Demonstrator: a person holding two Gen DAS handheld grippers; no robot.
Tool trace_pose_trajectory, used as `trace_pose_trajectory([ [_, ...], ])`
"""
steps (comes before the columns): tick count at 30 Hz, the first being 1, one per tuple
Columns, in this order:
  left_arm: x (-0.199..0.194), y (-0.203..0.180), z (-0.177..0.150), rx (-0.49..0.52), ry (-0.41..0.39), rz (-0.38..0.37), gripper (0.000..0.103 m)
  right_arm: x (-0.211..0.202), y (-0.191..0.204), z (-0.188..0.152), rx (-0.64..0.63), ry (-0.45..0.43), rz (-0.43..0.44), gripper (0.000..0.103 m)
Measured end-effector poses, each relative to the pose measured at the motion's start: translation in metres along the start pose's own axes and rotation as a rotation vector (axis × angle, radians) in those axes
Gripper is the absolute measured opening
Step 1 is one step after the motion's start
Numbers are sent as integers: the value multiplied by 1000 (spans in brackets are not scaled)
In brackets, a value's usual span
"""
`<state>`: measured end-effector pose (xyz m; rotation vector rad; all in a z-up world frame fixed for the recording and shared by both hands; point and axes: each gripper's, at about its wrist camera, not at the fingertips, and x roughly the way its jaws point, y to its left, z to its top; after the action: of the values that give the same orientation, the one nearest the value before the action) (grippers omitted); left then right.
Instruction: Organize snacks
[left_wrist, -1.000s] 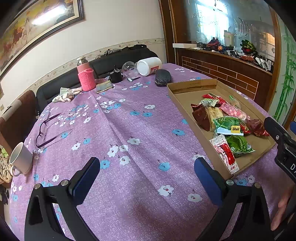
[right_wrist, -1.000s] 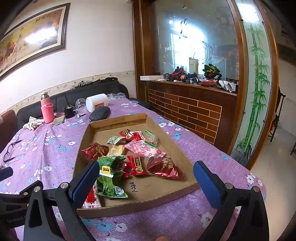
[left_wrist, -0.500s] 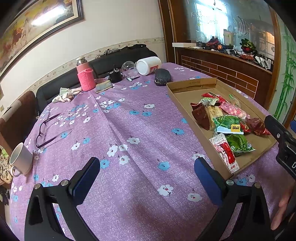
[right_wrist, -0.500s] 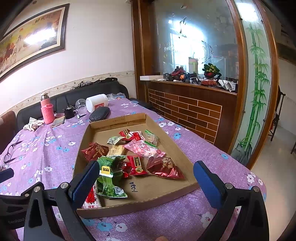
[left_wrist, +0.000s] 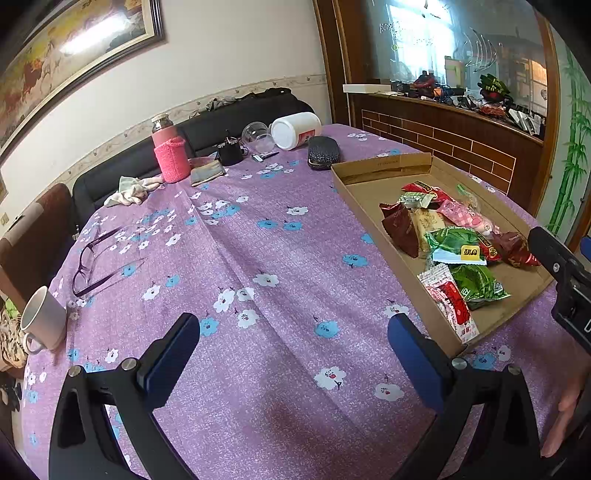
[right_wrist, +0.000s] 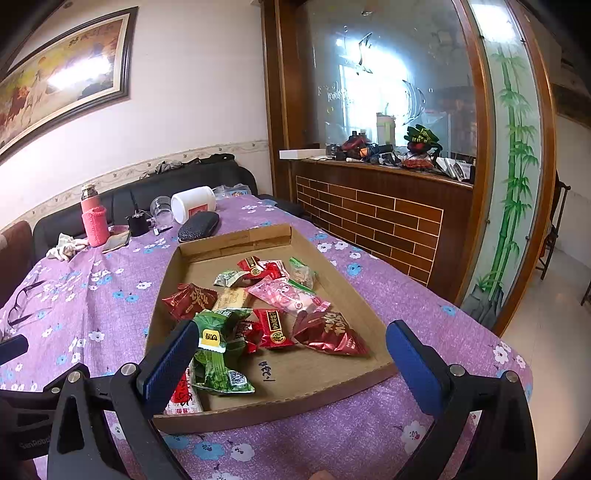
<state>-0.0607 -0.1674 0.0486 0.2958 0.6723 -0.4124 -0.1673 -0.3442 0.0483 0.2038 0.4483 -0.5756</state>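
One yellow label (right_wrist: 211, 336) on green snack packet (right_wrist: 216, 345), characters unreadable

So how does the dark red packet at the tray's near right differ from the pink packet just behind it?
The dark red packet is glossy, opaque foil with gold lettering; the pink packet is pale, printed with pink figures. The dark red packet is puffed and tapers to a point toward the cardboard tray wall; the pink packet lies longer and flatter, angled across the middle. Both look sealed and rest inside the tray, touched by neither gripper.
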Motion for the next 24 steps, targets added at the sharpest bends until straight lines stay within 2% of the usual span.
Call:
trace_pose_trajectory([
  [24, -2, -1, 2, 7, 0, 5, 102, -1, 0, 1, 0, -6, -1, 102],
])
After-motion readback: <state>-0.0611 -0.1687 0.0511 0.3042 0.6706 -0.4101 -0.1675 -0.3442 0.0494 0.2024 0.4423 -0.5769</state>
